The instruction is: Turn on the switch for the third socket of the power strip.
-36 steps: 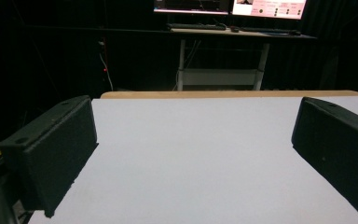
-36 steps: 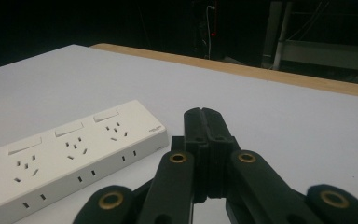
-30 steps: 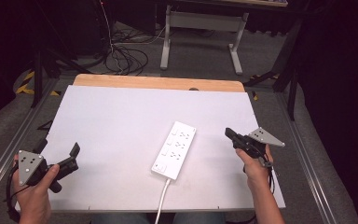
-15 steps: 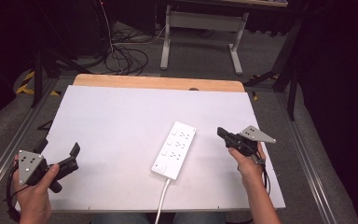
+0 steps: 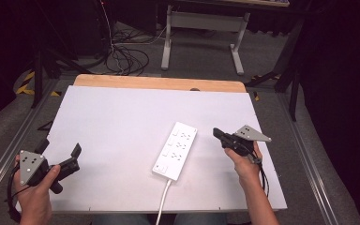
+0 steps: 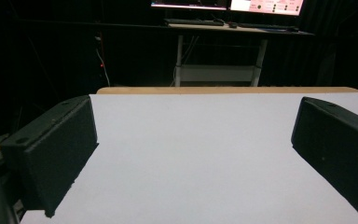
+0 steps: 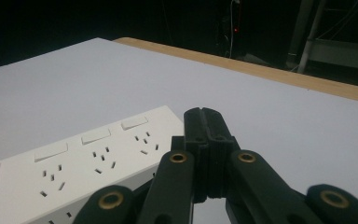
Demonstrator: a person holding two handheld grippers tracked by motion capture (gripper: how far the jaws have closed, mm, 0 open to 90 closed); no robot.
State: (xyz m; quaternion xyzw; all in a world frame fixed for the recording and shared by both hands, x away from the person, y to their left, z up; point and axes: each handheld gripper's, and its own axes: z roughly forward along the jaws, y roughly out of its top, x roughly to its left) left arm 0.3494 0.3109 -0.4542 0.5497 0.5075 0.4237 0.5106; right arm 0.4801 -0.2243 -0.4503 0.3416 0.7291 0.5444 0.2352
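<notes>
High view, strip: the white power strip (image 5: 175,151) lies flat near the middle of the white worktop (image 5: 122,122), angled, its cord running off the near edge.
High view, right hand: your right claw (image 5: 217,133) sits just right of the strip, tips pointing left at its far end, not touching yet as far as I can tell. Wrist is low, forearm coming in from the near right.
High view, left hand: your left claw (image 5: 77,151) rests at the near left, well apart from the strip, held tilted in your fist.
Left claw view: jaws spread wide, nothing between them but bare worktop.
Right claw view: the right claw (image 7: 204,113) is clenched on nothing, both jaws pressed together, the power strip (image 7: 74,163) just to their left with switches and sockets facing up.
Tip: my guess is you're going for a switch or nudging the strip. Come in level and slow, tips together, and bring the left over to steady the body.
</notes>
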